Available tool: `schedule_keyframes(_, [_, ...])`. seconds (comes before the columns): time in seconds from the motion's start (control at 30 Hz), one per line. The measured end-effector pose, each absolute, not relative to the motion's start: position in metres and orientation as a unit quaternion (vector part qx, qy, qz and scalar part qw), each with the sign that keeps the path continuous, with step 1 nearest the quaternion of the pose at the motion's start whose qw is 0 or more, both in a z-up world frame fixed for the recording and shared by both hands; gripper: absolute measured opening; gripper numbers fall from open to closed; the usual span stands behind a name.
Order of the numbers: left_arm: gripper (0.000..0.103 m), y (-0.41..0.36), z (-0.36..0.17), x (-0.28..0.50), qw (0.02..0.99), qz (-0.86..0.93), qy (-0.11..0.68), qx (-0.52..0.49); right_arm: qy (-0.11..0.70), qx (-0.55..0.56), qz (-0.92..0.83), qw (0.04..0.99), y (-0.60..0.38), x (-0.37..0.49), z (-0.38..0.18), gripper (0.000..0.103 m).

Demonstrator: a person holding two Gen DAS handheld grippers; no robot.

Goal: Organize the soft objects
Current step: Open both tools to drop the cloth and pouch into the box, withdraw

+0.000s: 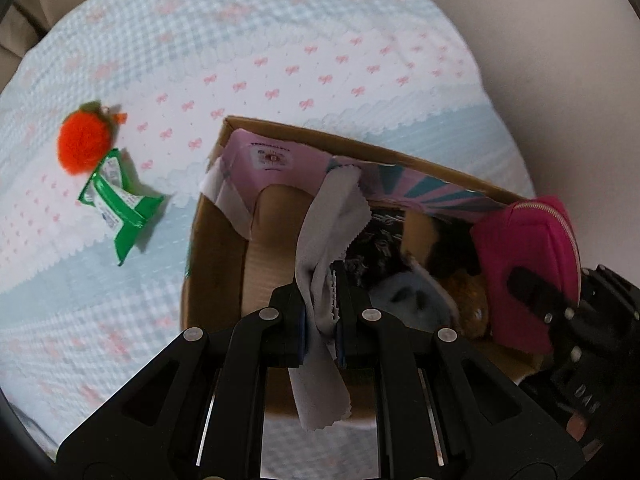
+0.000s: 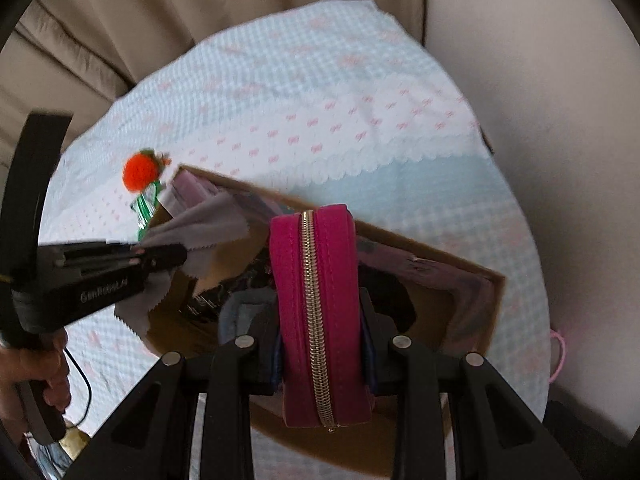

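Left gripper (image 1: 320, 304) pinching grey cloth (image 1: 328, 216), right gripper (image 2: 324, 344) clamping pink pouch (image 2: 316, 280), both over cardboard box (image 1: 212, 240). Risk: cloth snagging near rim, draping outside.

Crowded box (image 1: 224, 216); open tablecloth (image 1: 280, 60) beyond.

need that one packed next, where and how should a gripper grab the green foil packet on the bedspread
Take the green foil packet across its narrow pinched middle, coming straight down from above. It lies flat on the light blue checked bedspread, so there is no edge to slip under, and both ends flare wider than the waist. Turn the fingers to span the waist, keeping away from the fuzzy orange plush fruit touching its far end.
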State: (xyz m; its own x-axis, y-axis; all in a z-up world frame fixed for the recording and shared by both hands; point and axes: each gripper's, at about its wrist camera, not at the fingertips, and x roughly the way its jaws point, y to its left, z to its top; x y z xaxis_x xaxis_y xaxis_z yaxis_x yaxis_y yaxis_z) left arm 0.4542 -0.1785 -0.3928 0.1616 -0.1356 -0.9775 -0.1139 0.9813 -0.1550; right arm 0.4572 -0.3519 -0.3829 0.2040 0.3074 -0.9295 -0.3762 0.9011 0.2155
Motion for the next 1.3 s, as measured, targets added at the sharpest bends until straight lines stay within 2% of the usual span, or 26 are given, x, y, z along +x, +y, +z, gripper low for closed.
schedule_keyframes(0.27, [0.009, -0.183, -0.414, 0.469, 0.739, 0.005, 0.668, -0.086, 0.612, -0.060, 0.241, 0.751, -0.339, 0.468, -0.418, 0.028])
schedule_keyframes(0.33, [0.013, -0.185, -0.413, 0.475, 0.739, 0.007, 0.669, -0.086, 0.611, -0.066, 0.244, 0.750, -0.338, 0.469, -0.423, 0.028])
schedule_keyframes(0.37, [0.032, -0.185, -0.412, 0.477, 0.741, 0.011, 0.666, -0.090, 0.610, -0.068, 0.246, 0.750, -0.337, 0.469, -0.424, 0.029])
schedule_keyframes(0.4, [0.079, -0.184, -0.408, 0.479, 0.747, 0.017, 0.658, -0.094, 0.608, -0.069, 0.248, 0.751, -0.336, 0.469, -0.425, 0.030])
schedule_keyframes(0.43, [0.103, -0.183, -0.405, 0.481, 0.752, 0.019, 0.651, -0.098, 0.607, -0.070, 0.250, 0.751, -0.336, 0.469, -0.425, 0.037])
schedule_keyframes(0.47, [0.103, -0.184, -0.401, 0.482, 0.759, 0.021, 0.643, -0.099, 0.606, -0.073, 0.254, 0.751, -0.335, 0.468, -0.425, 0.059])
schedule_keyframes(0.5, [0.103, -0.185, -0.400, 0.483, 0.761, 0.021, 0.641, -0.098, 0.604, -0.076, 0.266, 0.748, -0.335, 0.465, -0.424, 0.072])
schedule_keyframes(0.53, [0.103, -0.187, -0.401, 0.485, 0.760, 0.017, 0.643, -0.097, 0.602, -0.076, 0.275, 0.746, -0.336, 0.462, -0.423, 0.098])
schedule_keyframes(0.57, [0.103, -0.190, -0.402, 0.486, 0.757, 0.013, 0.645, -0.098, 0.601, -0.075, 0.282, 0.744, -0.337, 0.460, -0.422, 0.103])
schedule_keyframes(0.83, [0.103, -0.195, -0.394, 0.482, 0.757, 0.009, 0.646, -0.093, 0.580, -0.069, 0.281, 0.762, -0.344, 0.445, -0.415, 0.103])
schedule_keyframes(1.3, [0.103, -0.181, -0.311, 0.429, 0.795, 0.014, 0.601, -0.087, 0.534, -0.068, 0.265, 0.800, -0.351, 0.423, -0.347, 0.103])
